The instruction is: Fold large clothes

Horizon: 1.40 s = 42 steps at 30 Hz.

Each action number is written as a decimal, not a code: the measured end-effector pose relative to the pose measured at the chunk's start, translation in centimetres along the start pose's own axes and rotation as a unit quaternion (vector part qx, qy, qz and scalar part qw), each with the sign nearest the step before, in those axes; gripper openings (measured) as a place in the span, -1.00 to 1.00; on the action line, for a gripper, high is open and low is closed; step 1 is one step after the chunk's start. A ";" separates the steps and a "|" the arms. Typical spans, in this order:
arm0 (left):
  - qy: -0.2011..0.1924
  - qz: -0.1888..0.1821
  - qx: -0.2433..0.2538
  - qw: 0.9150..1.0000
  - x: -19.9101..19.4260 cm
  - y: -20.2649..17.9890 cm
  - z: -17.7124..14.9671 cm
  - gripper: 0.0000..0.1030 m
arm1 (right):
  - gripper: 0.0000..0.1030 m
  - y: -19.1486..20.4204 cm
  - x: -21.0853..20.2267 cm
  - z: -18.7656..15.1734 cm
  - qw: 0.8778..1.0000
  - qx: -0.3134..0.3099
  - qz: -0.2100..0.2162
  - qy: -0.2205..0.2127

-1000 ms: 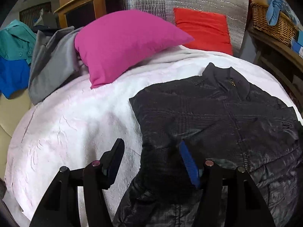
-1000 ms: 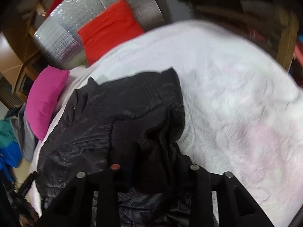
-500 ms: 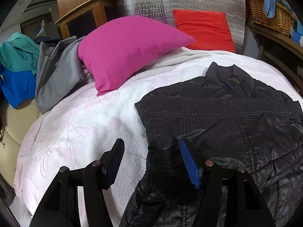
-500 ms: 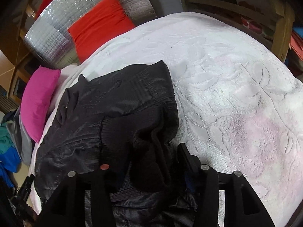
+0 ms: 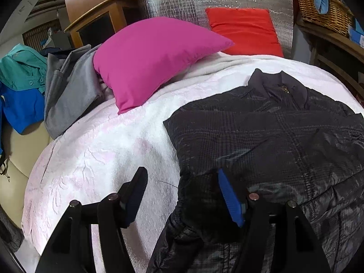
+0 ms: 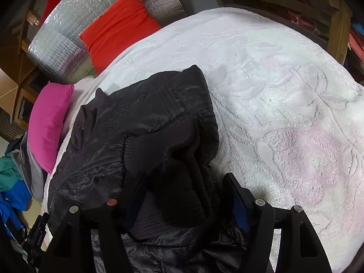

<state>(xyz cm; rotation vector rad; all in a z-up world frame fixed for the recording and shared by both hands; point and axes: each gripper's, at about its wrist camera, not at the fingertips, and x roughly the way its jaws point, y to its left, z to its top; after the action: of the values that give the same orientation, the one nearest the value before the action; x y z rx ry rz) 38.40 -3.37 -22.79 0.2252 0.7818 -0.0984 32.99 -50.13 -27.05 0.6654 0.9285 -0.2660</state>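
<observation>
A black quilted jacket point(image 5: 273, 141) lies front-up on a white bedspread point(image 5: 95, 159), collar toward the far end. Both sleeves lie folded in over its body. My left gripper point(image 5: 182, 182) is open and empty, just above the jacket's near left edge. In the right wrist view the jacket point(image 6: 136, 118) fills the left half, with a ribbed cuff bunched on top. My right gripper point(image 6: 184, 188) is open, with that bunched sleeve cuff point(image 6: 182, 182) lying between its fingers.
A magenta pillow point(image 5: 154, 54) and a red cushion point(image 5: 243, 31) lie at the bed's far end against a silver foil panel. Grey, teal and blue clothes point(image 5: 45, 84) pile at the left. A wicker basket point(image 5: 323, 6) sits on a wooden shelf at right.
My right gripper has opened and let go of the sleeve cuff, which now rests on the jacket. Both views have drawn slightly nearer to the jacket.
</observation>
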 end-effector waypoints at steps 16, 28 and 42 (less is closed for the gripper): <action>0.126 -0.201 -0.128 0.963 4.6 2.4 0.0 0.68 | 0.39 -1.4 0.7 1.4 0.998 0.028 0.051 0.001; 0.123 -0.260 -0.205 0.935 6.7 4.5 -0.2 -0.15 | -0.44 1.8 1.1 1.5 0.997 -0.074 0.018 -0.028; 0.056 -0.192 -0.201 0.959 8.2 3.3 3.6 -0.52 | -0.54 5.4 2.9 4.8 0.984 -0.119 -0.038 -0.125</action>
<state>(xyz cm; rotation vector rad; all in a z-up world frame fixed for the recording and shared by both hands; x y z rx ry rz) 47.24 -1.09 -25.57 -0.3128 0.9343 -0.2912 40.43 -48.76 -25.18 0.3664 0.7304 -0.2950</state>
